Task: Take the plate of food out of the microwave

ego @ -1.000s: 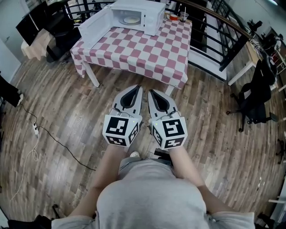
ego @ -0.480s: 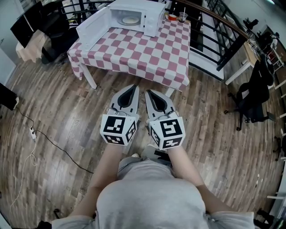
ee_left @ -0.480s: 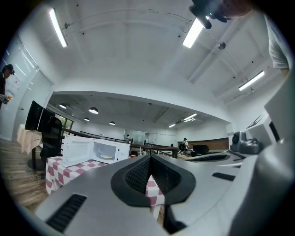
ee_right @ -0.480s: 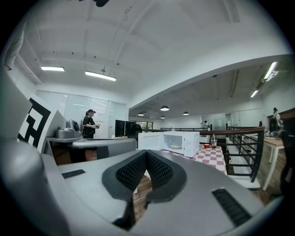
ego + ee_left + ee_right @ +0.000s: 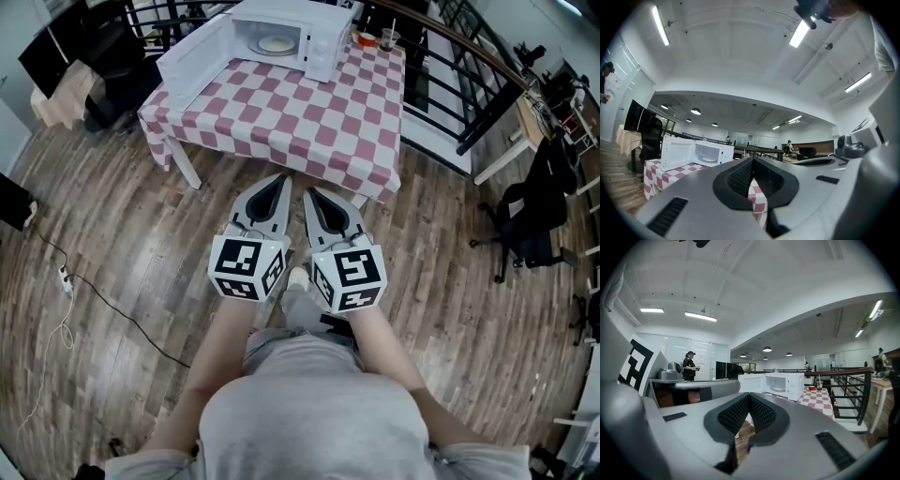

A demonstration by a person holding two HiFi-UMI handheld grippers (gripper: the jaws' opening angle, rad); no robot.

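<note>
A white microwave (image 5: 292, 30) stands at the far end of a table with a pink-and-white checked cloth (image 5: 281, 117). Its door (image 5: 192, 58) hangs open to the left. Inside lies a pale plate of food (image 5: 276, 43), which also shows as the plate (image 5: 709, 160) and the plate (image 5: 778, 389) in the two gripper views. My left gripper (image 5: 280, 179) and right gripper (image 5: 309, 193) are held side by side over the wood floor, just short of the table's near edge and well away from the microwave. Both are shut and empty, as the left gripper (image 5: 753, 160) and right gripper (image 5: 749, 395) show.
A cup (image 5: 389, 38) and a red bowl (image 5: 365, 37) stand right of the microwave. A black railing (image 5: 469, 84) runs behind and right of the table. An office chair (image 5: 530, 220) is at the right, a cable (image 5: 103, 295) lies on the floor at the left. A person (image 5: 689, 365) stands far off.
I have stepped closer to the table. Both grippers moved forward together towards its near edge and stayed shut. The microwave and plate have not moved.
</note>
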